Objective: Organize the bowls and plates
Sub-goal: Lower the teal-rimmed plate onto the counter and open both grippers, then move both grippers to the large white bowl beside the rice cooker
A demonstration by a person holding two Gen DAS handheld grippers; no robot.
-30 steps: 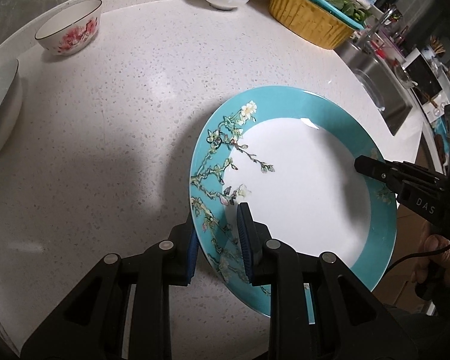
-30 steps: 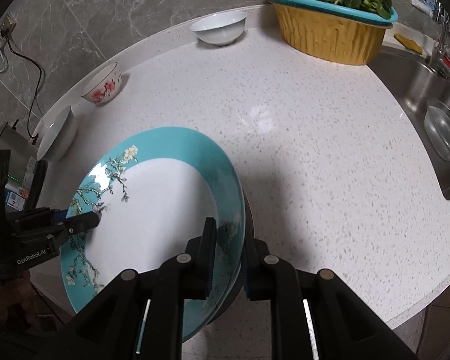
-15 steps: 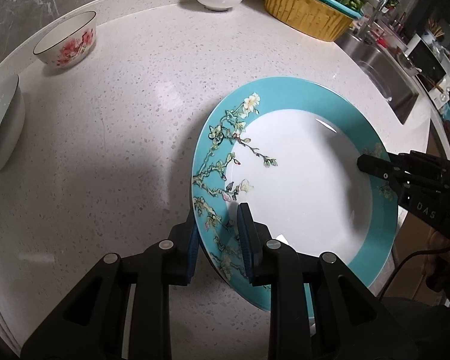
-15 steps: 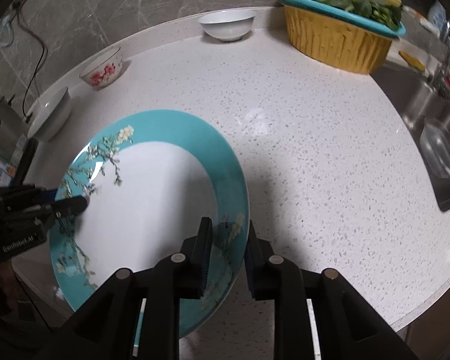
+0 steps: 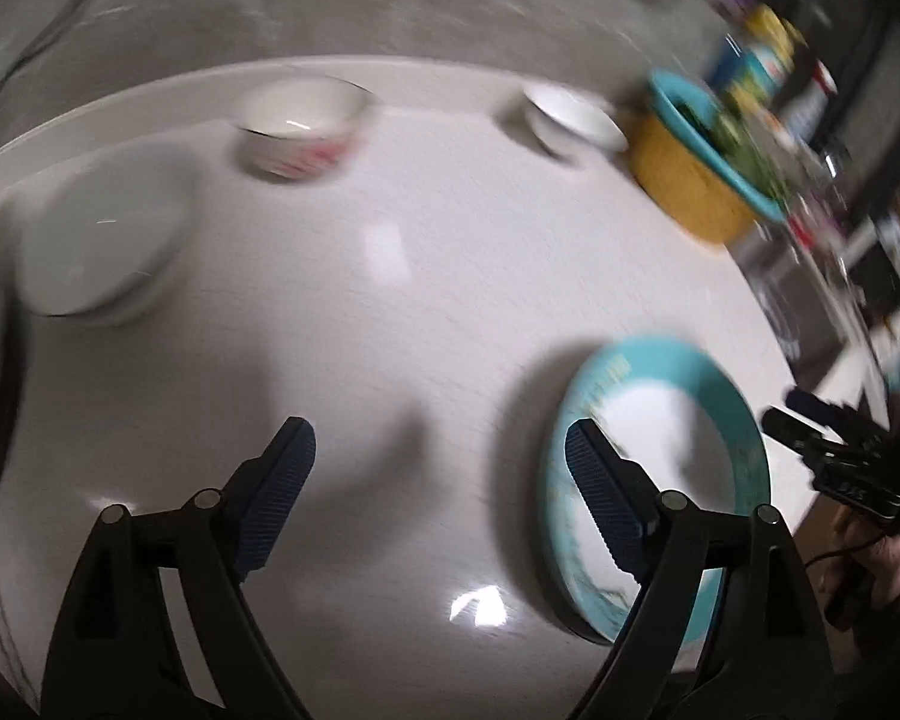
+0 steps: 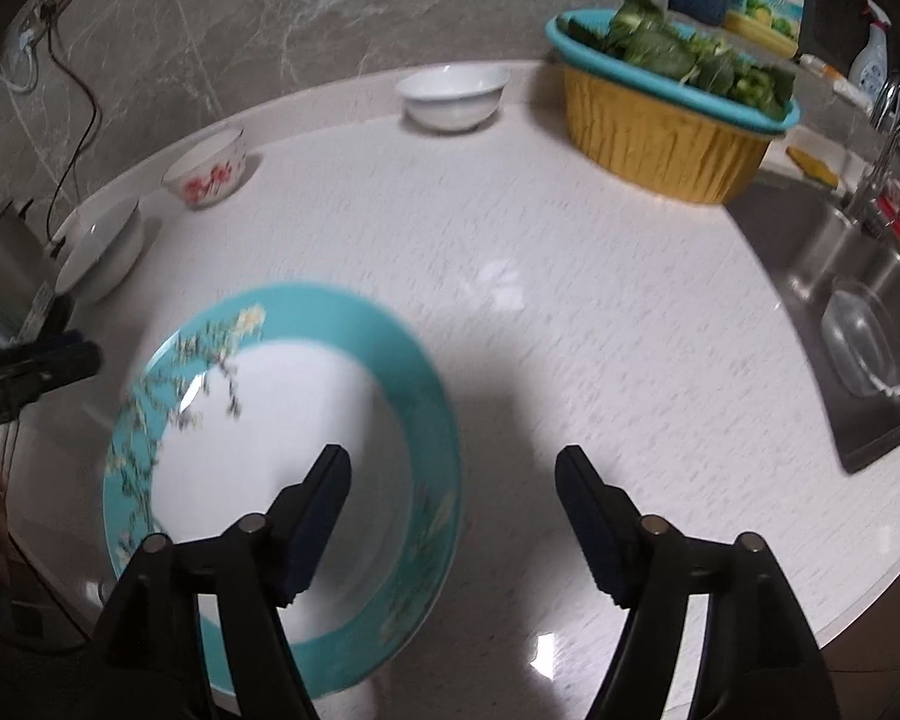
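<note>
The teal-rimmed plate (image 6: 282,450) with a blossom-branch pattern lies on the white speckled worktop (image 6: 570,312), close to its near edge. Neither tool grips it. The right tool (image 6: 453,480) stands with its jaws spread, having just been opening; its left finger (image 6: 318,510) is over the plate's white middle and the right finger over bare worktop, the pads pressing on nothing. The left tool (image 5: 438,462) has also just been opening and stands wide, with only worktop between its jaws; the plate sits to its right, behind its right finger (image 5: 606,498). Along the far edge stand a white plate (image 6: 99,255) at the left, a red-flowered bowl (image 6: 207,174), then a plain white bowl (image 6: 453,93). Farther right is a yellow basket (image 6: 660,132) holding leafy greens (image 6: 690,54), and a sink (image 6: 840,276) beyond it.
</note>
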